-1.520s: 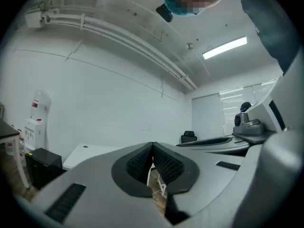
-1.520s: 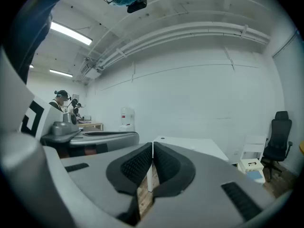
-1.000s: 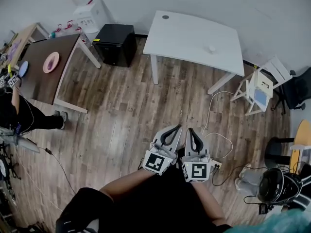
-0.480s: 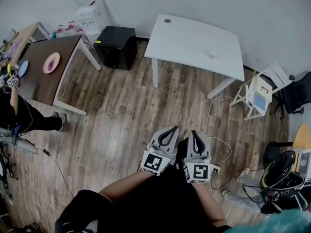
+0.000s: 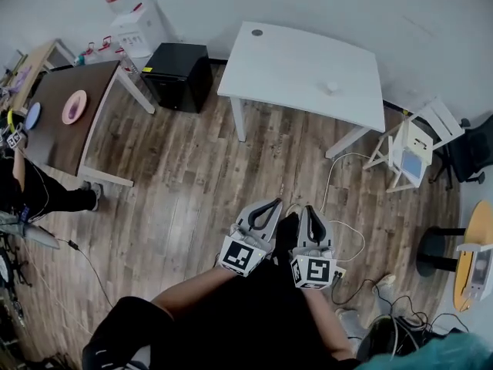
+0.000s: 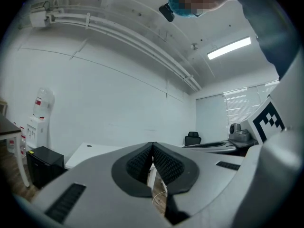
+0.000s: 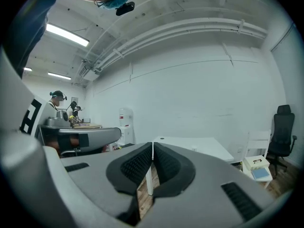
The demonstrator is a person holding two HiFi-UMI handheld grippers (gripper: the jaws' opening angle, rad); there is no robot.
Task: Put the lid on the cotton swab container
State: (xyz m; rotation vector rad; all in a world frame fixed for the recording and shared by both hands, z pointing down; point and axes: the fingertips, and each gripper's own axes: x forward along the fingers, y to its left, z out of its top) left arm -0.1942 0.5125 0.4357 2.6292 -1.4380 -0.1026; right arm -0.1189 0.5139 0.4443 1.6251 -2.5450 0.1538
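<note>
Far left edge: a person in dark clothing (image 5: 27, 191) stands beside a brown rectangular counter (image 5: 54, 141). It carries a pink round plate (image 5: 75, 106) and a blue round plate (image 5: 32, 116), side by side but not touching. Against the back wall is a white water dispenser (image 5: 139, 25). Just right of it, a black box-shaped cabinet (image 5: 177, 75) sits on the wood-plank floor (image 5: 192, 183).

Centre: a white rectangular counter (image 5: 293, 60). One small white round object (image 5: 331, 87) stands alone toward its right end. It is too small for me to tell whether it is the cotton swab container, the lid, or both. A dark round spot (image 5: 256, 31) marks the counter's far left corner.

Nearest me, low in the head view: the left claw (image 5: 276, 203) is pressed together, ribbed pads meeting at the tips, nothing between them. The right claw (image 5: 309, 208) is just beside it, also pressed together and empty. Both point toward the white counter and sit well apart from it, over the floor. White cables (image 5: 339, 206) trail across the boards just beyond the right claw.

Right side: a white slatted chair (image 5: 412, 149), then a black office chair (image 5: 474, 149). A yellow round tabletop (image 5: 479, 222) is cut by the edge.
</note>
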